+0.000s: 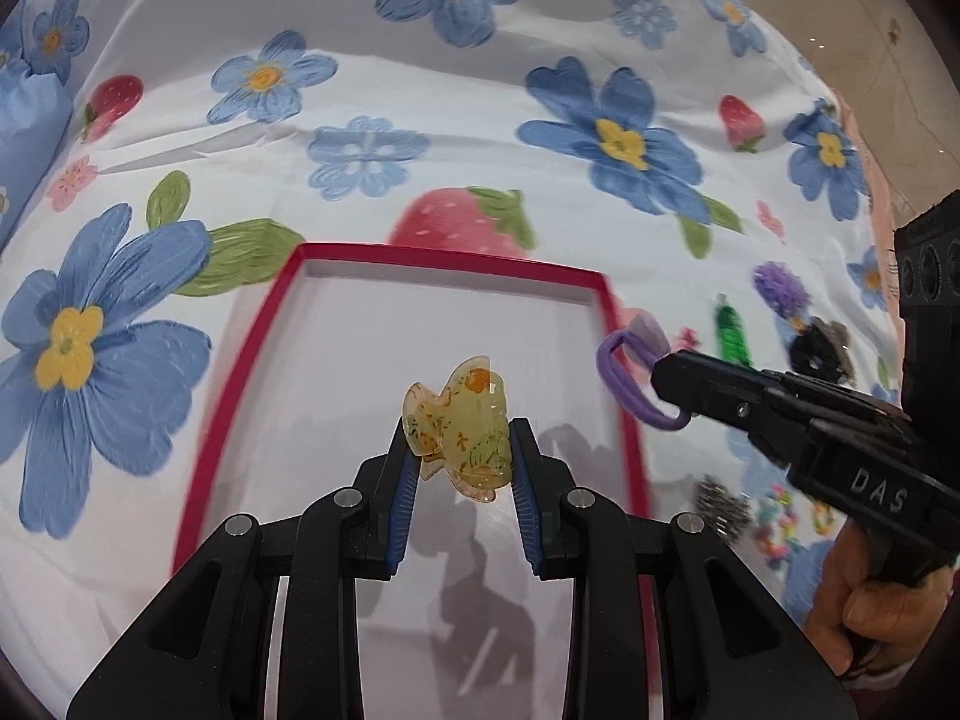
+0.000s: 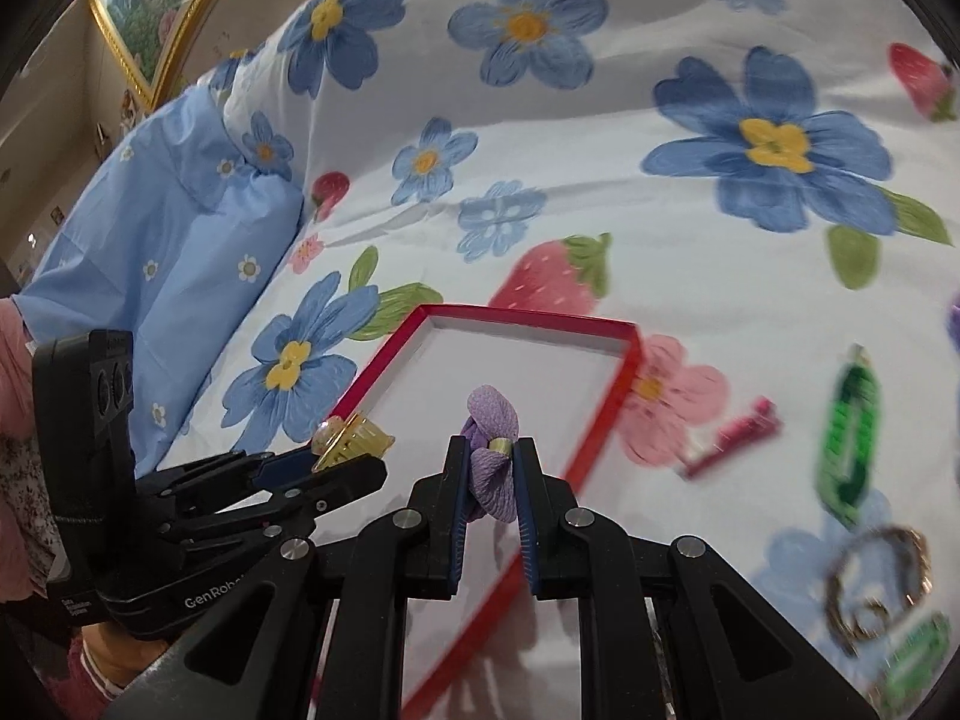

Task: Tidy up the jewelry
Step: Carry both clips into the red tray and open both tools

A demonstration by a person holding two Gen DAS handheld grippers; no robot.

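The left hand-held gripper [image 1: 461, 450] pinches a yellow hair claw [image 1: 461, 429] above the near part of the red-rimmed tray [image 1: 270, 324]. The right hand-held gripper [image 2: 492, 468] grips a purple flower hair tie [image 2: 493, 456] over the tray's right edge. Loose accessories, among them a green clip [image 2: 849, 438], lie on the floral bedsheet [image 1: 420, 90] farther right.

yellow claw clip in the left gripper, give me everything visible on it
The yellow claw clip looks like translucent yellow-green plastic with orange flower and green leaf flecks, wavy scalloped edges and two shell halves. It is pinched between the blue pads of the left gripper, held above the white floor of the red-rimmed box. Nothing else touches it.
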